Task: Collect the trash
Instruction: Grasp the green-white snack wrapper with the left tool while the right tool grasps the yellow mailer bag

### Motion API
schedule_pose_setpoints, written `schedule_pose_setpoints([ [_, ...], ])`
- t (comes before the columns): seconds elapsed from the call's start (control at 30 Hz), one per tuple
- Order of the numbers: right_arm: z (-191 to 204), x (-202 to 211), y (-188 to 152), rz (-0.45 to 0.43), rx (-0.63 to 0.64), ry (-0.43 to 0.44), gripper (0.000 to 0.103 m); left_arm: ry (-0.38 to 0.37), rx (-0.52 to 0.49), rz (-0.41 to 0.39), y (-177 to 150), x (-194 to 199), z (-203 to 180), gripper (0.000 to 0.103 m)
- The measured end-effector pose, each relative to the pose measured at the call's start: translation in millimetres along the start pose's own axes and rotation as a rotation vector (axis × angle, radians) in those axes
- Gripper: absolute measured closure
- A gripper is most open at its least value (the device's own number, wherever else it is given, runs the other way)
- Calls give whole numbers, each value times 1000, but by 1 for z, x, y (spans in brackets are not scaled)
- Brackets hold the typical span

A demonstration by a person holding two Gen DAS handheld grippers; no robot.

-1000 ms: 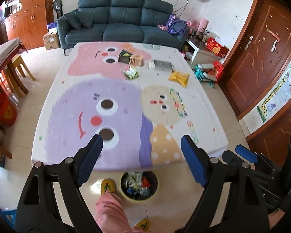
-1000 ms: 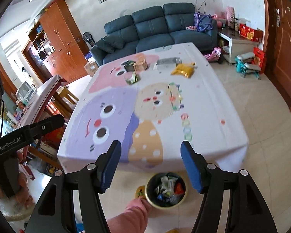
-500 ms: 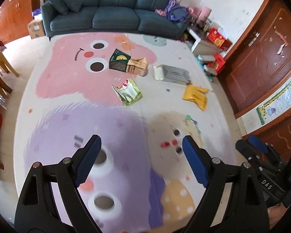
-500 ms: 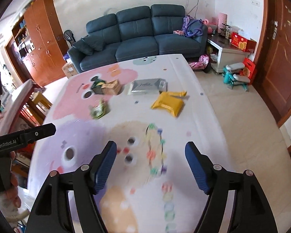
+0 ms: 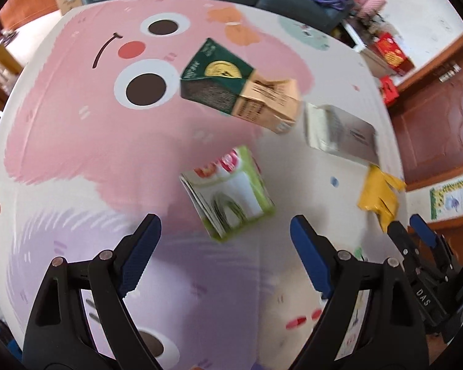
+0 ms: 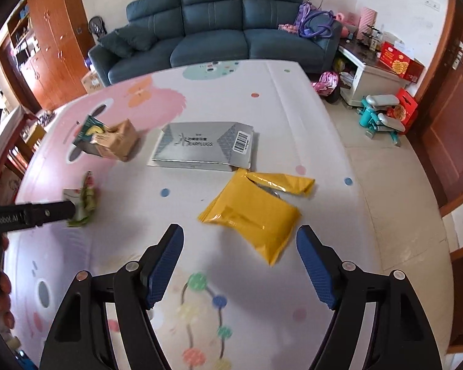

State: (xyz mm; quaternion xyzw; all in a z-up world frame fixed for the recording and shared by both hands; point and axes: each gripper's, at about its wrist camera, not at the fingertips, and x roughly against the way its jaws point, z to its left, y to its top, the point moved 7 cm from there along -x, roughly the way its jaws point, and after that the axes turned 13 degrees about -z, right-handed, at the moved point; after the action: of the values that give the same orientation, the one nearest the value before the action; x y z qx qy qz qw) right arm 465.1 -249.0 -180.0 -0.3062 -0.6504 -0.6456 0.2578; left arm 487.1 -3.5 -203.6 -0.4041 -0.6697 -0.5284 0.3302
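Observation:
Trash lies scattered on the cartoon-print tablecloth (image 5: pixel 61 141). A flattened green and white carton (image 5: pixel 228 192) rests just ahead of my open left gripper (image 5: pixel 225 234). Beyond it sit a dark green box (image 5: pixel 216 81) touching a tan box (image 5: pixel 267 103), and a silver box (image 5: pixel 339 134). A yellow mailer bag (image 6: pixel 253 212) lies right in front of my open right gripper (image 6: pixel 239 243), nothing between the fingers. In the right wrist view the silver box (image 6: pixel 205 145), tan box (image 6: pixel 118 140) and green carton (image 6: pixel 85 200) also show.
A blue sofa (image 6: pixel 213 34) stands behind the table. A low cabinet with red boxes (image 6: pixel 395 61) and a toy (image 6: pixel 382 117) sit on the floor at right, by wooden doors (image 6: pixel 450 135). A wooden wardrobe (image 6: pixel 49 40) stands left.
Both grippers moved forward over the table from above the floor bin, closing on the trash. The bin and the pink sleeve have dropped out of view. Both stay open.

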Motion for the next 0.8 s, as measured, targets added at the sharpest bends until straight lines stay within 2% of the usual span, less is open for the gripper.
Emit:
schedule_pose_setpoints([
  [0.2, -8, -41, -3, 56, 34, 1, 26, 15, 21, 20, 5, -20, -9, 19],
  [0.43, -12, -62, -11, 89, 6, 16, 27, 40, 37, 47, 5, -34, -14, 20],
  [0.5, -12, -65, -9, 77, 11, 15, 33, 50, 37, 38, 6, -36, -14, 23],
  [0.57, -11, -67, -8, 73, 18, 12, 43, 65, 26, 28, 6, -35, -13, 32],
  [0.63, -9, -68, -6, 68, 19, 22, 63, 72, 20, 21, 5, -33, -10, 36],
  [0.7, -8, -68, -6, 72, 15, 37, 68, 78, 10, 16, 5, -32, -9, 42],
  [0.77, -5, -66, -7, 74, 14, 47, 76, 71, 1, 8, 4, -27, -5, 59],
  [0.8, -2, -65, -9, 72, 15, 56, 77, 63, 1, 8, 4, -27, -5, 60],
])
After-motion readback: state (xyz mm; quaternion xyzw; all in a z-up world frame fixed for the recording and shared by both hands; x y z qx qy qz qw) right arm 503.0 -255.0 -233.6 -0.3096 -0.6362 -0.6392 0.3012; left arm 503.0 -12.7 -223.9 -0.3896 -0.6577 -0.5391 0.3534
